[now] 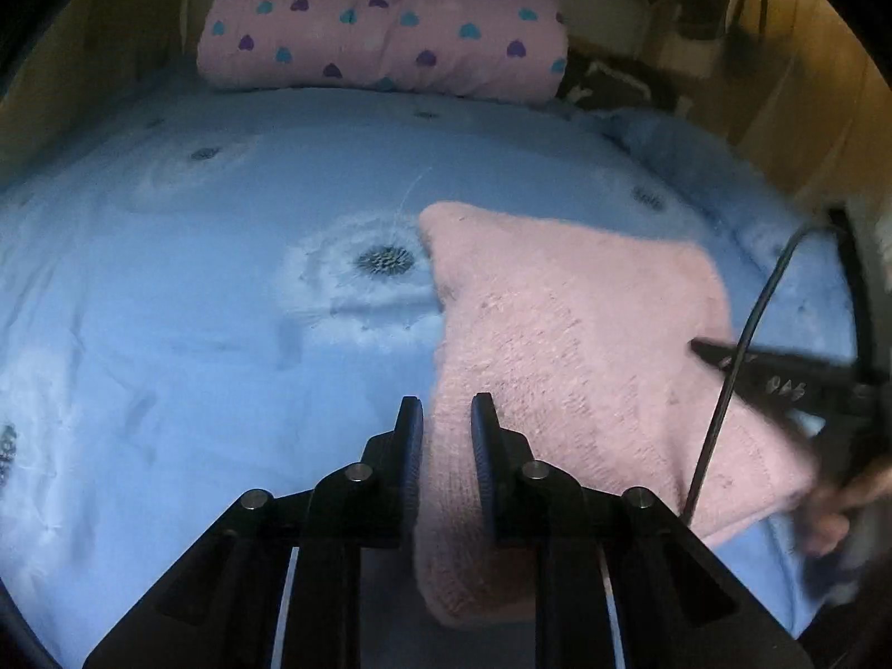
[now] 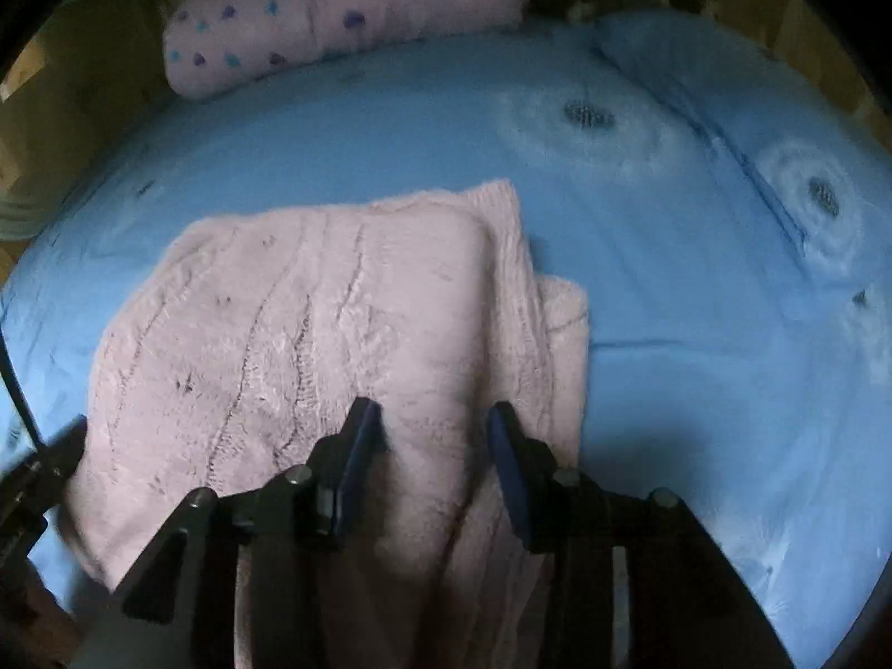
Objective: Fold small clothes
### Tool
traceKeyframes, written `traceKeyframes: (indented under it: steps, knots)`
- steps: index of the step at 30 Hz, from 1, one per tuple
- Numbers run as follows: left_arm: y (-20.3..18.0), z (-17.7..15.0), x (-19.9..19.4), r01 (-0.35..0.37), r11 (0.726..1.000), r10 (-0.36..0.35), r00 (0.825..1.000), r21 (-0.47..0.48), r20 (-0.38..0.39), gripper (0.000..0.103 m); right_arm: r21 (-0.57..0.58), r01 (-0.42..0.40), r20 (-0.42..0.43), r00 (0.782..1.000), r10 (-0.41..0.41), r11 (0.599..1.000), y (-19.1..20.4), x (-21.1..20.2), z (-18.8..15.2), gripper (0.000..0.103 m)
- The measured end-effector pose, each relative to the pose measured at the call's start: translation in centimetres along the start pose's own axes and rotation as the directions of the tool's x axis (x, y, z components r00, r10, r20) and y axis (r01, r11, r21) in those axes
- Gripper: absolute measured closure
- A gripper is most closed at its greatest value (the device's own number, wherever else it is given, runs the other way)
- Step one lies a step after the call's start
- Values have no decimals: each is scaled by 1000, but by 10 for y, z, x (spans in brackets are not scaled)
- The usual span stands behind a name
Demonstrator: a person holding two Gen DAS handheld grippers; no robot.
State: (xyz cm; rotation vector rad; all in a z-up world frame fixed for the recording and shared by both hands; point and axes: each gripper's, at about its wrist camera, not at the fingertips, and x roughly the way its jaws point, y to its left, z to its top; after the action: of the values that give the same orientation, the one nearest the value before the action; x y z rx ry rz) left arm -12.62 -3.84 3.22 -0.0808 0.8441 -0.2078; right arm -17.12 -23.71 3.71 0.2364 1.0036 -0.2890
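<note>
A pink knitted garment (image 1: 563, 345) lies folded on the blue bedsheet (image 1: 223, 306). It also shows in the right wrist view (image 2: 312, 312), with a layer sticking out on its right side. My left gripper (image 1: 445, 418) has a strip of the pink knit between its fingers, which stand a little apart. My right gripper (image 2: 435, 429) is open, with its fingers over the garment's near edge. The right gripper (image 1: 780, 373) also appears at the right in the left wrist view, over the garment. The left gripper's tip (image 2: 56, 446) shows at the left in the right wrist view.
A pink pillow with blue and purple hearts (image 1: 384, 28) lies at the head of the bed, also in the right wrist view (image 2: 345, 17). A black cable (image 1: 741, 345) hangs at the right. Wooden floor (image 1: 808, 83) shows beyond the bed's right edge.
</note>
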Motion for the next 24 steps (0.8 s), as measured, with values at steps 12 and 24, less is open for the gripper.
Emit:
traceKeyframes:
  steps: [12, 24]
  knots:
    - [46, -16, 11, 30, 982, -52, 992, -184, -115, 103, -34, 142, -16, 990, -143, 989, 18, -8, 5, 56]
    - [48, -14, 13, 56, 981, -79, 990, -184, -117, 103, 94, 35, 171, 984, -51, 995, -15, -50, 4, 35]
